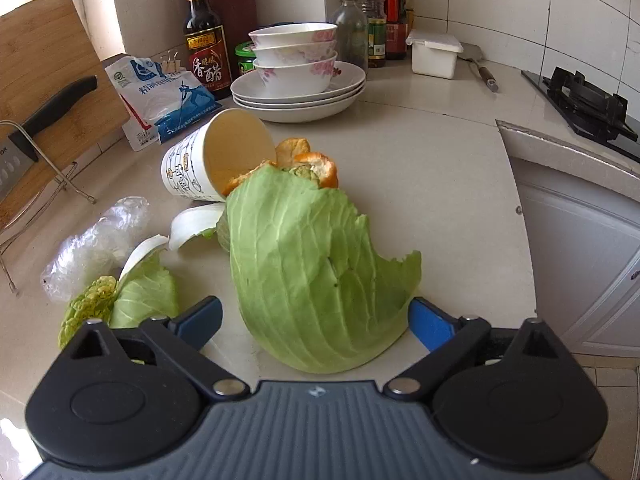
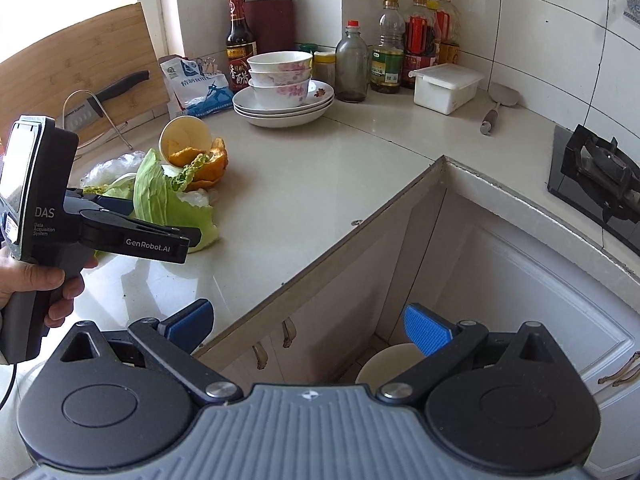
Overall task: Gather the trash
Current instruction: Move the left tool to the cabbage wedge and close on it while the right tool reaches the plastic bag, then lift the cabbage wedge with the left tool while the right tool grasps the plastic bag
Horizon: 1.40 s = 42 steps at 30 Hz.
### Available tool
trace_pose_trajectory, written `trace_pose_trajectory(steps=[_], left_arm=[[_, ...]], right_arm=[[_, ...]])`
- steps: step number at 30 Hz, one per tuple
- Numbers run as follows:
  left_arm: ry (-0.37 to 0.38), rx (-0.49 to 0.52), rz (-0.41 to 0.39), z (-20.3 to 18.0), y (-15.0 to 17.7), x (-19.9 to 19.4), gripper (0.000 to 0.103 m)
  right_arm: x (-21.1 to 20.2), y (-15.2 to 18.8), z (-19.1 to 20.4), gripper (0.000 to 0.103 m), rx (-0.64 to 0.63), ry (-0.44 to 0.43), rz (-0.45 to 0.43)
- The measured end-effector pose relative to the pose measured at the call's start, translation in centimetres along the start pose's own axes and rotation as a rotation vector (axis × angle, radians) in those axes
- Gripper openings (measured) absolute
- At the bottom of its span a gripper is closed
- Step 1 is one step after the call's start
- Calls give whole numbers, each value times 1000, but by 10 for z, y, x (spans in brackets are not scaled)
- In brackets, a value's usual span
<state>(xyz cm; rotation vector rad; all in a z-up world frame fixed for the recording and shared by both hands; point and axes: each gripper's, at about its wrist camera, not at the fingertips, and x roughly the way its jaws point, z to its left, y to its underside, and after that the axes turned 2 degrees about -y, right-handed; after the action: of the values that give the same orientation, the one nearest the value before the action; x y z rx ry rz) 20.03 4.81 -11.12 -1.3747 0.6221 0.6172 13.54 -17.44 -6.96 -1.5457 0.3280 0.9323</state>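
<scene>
The left gripper (image 1: 314, 318) stands wide open over the pale countertop (image 1: 420, 168), and the big cabbage leaf (image 1: 316, 272) lies between its two blue pads; whether the pads touch the leaf cannot be told. The right wrist view shows the same gripper from the side at 9 o'clock, its fingers reaching to the leaf.

From the leaf, at 12 o'clock, the orange peel (image 1: 316, 166) rests at the mouth of a tipped paper cup (image 1: 212, 156), which lies on its side with the opening toward the camera. At 9 o'clock from the leaf lies a smaller cabbage piece (image 1: 136, 292) with a white stalk, and just beside it, further left, a crumpled clear plastic bag (image 1: 92, 244).

At the back of the countertop, at 12 o'clock, three flowered bowls (image 1: 294, 60) are stacked on white plates (image 1: 300, 94). A dark vinegar bottle (image 1: 204, 36) stands to their left.

The right gripper (image 2: 308, 328) is also wide open and holds nothing. It hangs past the countertop edge, above the white cabinet doors (image 2: 500, 280). Under it, at 6 o'clock, the rim of a round white bin (image 2: 384, 364) shows on the floor.
</scene>
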Motion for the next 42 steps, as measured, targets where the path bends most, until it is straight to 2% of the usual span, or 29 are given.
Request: trace_pose_trajectory(steps=[5,7,8,12,22,29,35,42], left_arm=[[15,18,6,0,3,-5,75],[15,20,10,2,3,-7,73],[22,16,9,3,3,-9,67],[33,10,10,6,4,-15,60],[33,11,2,9,11,-46,59],[30,-25,-2,15,20,-66,55],[12,-53,-13,24,23,-83,53],[-9,-85,-8,36,30,-98,53]], right_arm=[[2,-4,2,103,-3,-7,-2],[3,-5,2,103,-6,-10,-2],[3,-6,2,103,-7,-12,-3],[1,-5,3,103,-17,-18,-7],[-3,-5,3,103,-28,-34,-16],[5,-7,11,103,-66,-87,-11],[28,-9,26,103,-137,-162,-10],[75,-18,55,103,-246,-245,-10]])
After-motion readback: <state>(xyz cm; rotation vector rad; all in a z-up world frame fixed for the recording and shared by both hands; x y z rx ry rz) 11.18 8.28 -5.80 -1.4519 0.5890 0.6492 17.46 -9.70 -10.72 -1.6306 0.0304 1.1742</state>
